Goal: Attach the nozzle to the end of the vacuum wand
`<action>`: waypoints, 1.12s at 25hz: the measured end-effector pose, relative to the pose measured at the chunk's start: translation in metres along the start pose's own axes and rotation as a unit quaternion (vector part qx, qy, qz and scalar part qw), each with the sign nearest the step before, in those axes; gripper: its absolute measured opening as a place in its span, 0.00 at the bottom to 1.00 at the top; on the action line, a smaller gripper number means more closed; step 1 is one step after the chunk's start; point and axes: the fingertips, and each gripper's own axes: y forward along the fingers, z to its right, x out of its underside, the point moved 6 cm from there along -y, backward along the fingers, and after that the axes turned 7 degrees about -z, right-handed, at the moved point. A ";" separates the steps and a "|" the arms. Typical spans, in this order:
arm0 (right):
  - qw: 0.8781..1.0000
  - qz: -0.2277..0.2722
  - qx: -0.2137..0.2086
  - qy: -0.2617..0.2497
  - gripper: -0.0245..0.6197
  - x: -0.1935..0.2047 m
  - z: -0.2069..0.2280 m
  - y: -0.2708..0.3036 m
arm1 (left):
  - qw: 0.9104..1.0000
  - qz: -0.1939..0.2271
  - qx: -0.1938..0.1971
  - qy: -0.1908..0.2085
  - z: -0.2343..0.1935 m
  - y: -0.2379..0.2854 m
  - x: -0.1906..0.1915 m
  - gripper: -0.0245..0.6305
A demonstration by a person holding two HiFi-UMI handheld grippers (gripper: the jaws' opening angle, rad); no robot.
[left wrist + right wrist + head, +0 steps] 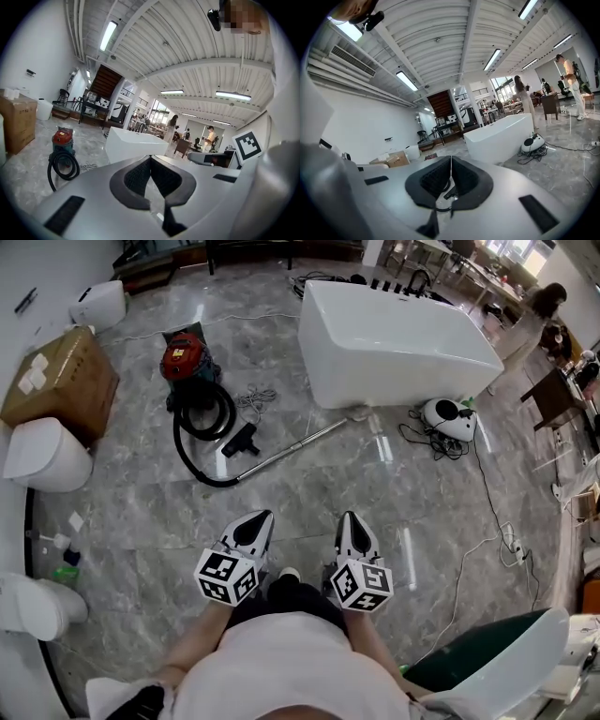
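A red-topped vacuum cleaner (185,357) stands on the marble floor, its black hose (202,418) looped in front of it. The black nozzle (241,439) lies loose beside the hose. The metal wand (295,444) lies on the floor, running from the hose end towards the bathtub. My left gripper (251,531) and right gripper (352,532) are side by side well short of them, both shut and empty. The left gripper view shows the shut jaws (150,158) with the vacuum (62,139) far to the left. In the right gripper view the jaws (451,159) are shut too.
A white bathtub (394,338) stands beyond the wand. A cardboard box (58,376) and white toilets (45,454) line the left wall. A small white device with cables (448,416) lies right of the tub, and a cord (511,540) trails further right. People (534,310) stand at the far right.
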 end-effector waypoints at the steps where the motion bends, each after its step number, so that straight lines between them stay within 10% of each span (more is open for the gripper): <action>1: 1.000 0.000 -0.003 -0.001 0.06 -0.002 0.004 0.004 | 1.000 0.001 -0.002 0.000 0.000 0.005 -0.001 0.05; 28: 0.999 -0.009 -0.001 0.042 0.06 -0.018 0.071 0.034 | 0.999 -0.029 -0.003 -0.016 0.002 0.089 -0.009 0.05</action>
